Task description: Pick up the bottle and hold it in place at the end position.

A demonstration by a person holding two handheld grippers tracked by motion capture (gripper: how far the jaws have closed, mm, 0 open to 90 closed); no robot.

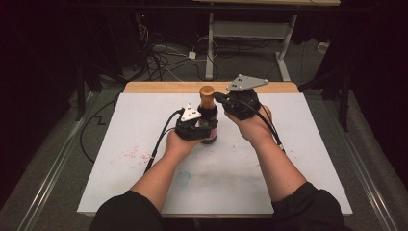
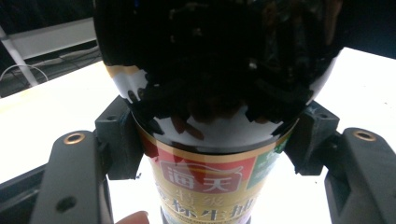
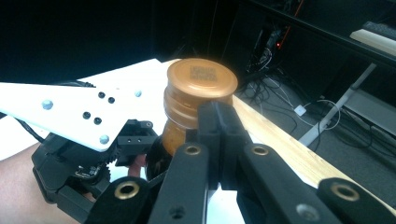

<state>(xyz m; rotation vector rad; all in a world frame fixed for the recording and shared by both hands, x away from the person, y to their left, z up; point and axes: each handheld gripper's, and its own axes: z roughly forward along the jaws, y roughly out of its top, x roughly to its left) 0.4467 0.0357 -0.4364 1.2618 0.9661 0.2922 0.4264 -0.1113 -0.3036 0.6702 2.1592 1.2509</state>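
Note:
A dark glass sauce bottle with a copper screw cap stands upright on the white table top. My left gripper is shut on the bottle's body. In the left gripper view its pads press both sides of the bottle just above the red and gold label. My right gripper is at the neck from the right. Its jaws are shut together with nothing between them, tips against the neck just under the cap. The left gripper's white plate lies beside it.
The white board lies on a wooden table whose far edge shows behind the bottle. Red specks and a faint blue mark stain the board. Cables and a desk frame are on the floor beyond.

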